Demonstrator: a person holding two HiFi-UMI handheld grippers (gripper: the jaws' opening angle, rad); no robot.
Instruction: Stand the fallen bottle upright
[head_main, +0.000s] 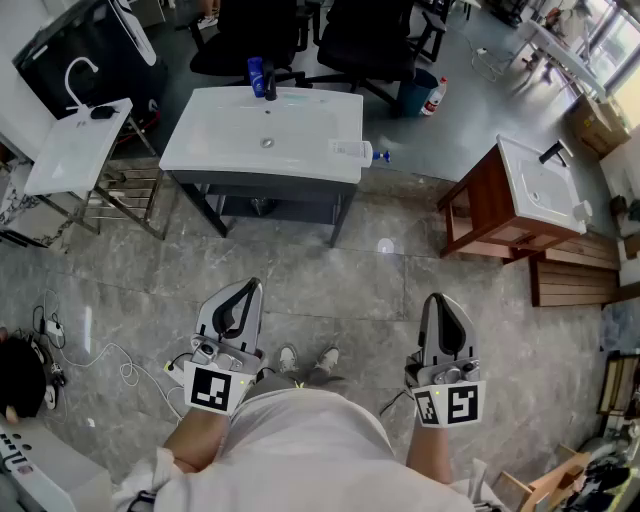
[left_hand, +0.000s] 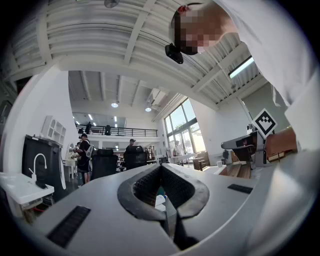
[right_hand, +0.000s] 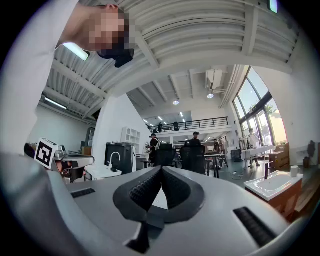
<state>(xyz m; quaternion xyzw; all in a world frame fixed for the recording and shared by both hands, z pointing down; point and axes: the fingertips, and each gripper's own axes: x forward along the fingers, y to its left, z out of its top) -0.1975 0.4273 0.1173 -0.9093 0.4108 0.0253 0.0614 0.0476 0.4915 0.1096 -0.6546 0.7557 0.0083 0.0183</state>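
Okay, I'm at the very start: the approach hasn't begun, and nothing is in either gripper. Left gripper (head_main: 250, 288) has its jaws closed tip to tip, and its own view shows only the hollow between the pads with no object in it. Right gripper (head_main: 441, 300) is the same, pinched fully together and empty. Both are held close in to the body and point roughly level. The fallen bottle (head_main: 352, 150) is well ahead of both sets of jaws, across a stretch of floor (head_main: 330, 270). It sits roughly on a line between the two grippers. It's a clear bottle lying on its side at the right-hand edge of the white sink basin (head_main: 230, 140), with its blue cap (head_main: 381, 156) poking out past the rim. A blue bottle (head_main: 257, 74) stands upright further off, beyond the fallen one from the jaws, and I judge it's not my target. Neither gripper view lets me pick out the fallen bottle clearly. For the next move I'll need to close the whole gap to the basin and open one pair of jaws wide. The right looks the handier. Then I'll come in across the bottle's body, not the cap, because it's perched near the edge and a nudge could roll it off.
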